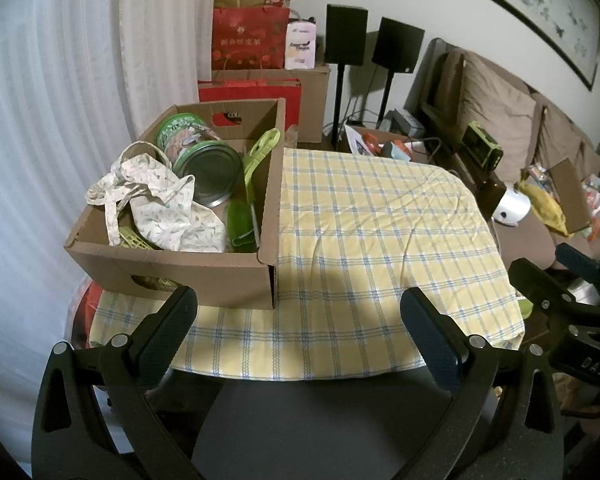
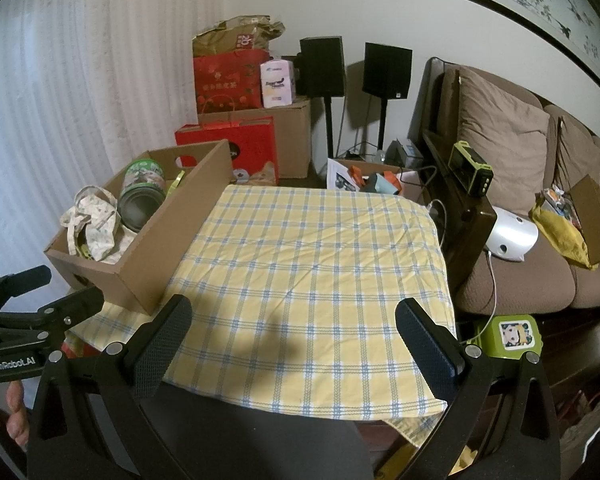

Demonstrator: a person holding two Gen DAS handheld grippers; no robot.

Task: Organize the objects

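Observation:
A cardboard box (image 1: 188, 270) stands at the left of a table with a yellow and blue checked cloth (image 1: 372, 216). In it lie a green-labelled tin can (image 1: 204, 156), a crumpled floral cloth bag (image 1: 160, 204), a green long-handled utensil (image 1: 256, 168) and a yellow-green mesh item (image 1: 134, 238). My left gripper (image 1: 298, 318) is open and empty, above the table's near edge beside the box's front corner. My right gripper (image 2: 294, 322) is open and empty over the near part of the cloth. The box (image 2: 156, 248), can (image 2: 142, 194) and bag (image 2: 94, 220) also show in the right wrist view.
A brown sofa (image 2: 512, 280) with cushions stands to the right, holding a white device (image 2: 514, 234) and a yellow bag (image 2: 560, 232). Red gift bags (image 2: 228, 84), cardboard boxes and two black speakers (image 2: 386, 70) stand behind the table. A green box (image 2: 508, 336) sits on the floor by the table's right corner.

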